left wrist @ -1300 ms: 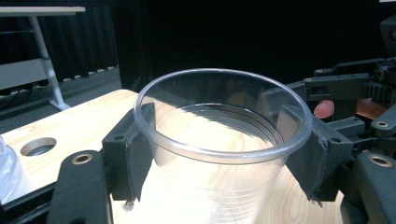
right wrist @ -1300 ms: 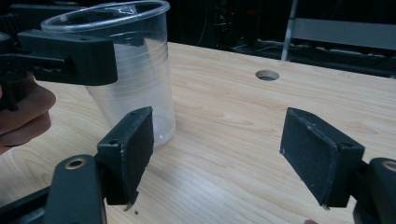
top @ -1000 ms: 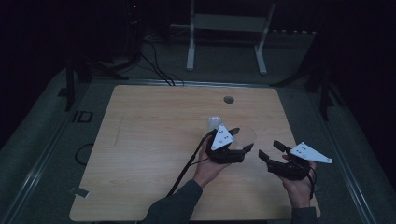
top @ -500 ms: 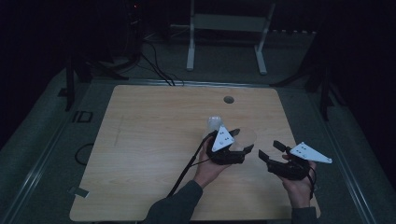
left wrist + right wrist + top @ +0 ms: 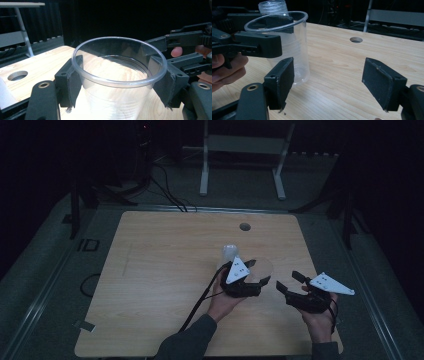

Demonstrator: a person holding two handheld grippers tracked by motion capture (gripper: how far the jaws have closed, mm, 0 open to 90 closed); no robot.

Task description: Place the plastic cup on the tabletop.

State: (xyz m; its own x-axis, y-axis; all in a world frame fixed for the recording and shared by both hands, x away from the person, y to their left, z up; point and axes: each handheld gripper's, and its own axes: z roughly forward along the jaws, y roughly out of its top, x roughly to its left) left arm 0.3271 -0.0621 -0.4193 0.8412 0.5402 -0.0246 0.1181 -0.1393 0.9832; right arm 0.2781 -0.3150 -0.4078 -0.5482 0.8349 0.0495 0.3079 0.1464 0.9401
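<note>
From above, the left gripper (image 5: 252,270) sits mid-table, clamped on a clear plastic cup (image 5: 262,268) that stands on the wooden table (image 5: 160,270), with the right gripper (image 5: 290,281) just beside it, jaws spread and empty. Along the left gripper's jaws, the cup (image 5: 117,82) stands upright, mouth up, both pads pressed to its wall. Through the right gripper view, that cup (image 5: 289,57) lies ahead and leftward, its long axis vertical; a second, stacked-looking cup (image 5: 273,7) rises behind.
</note>
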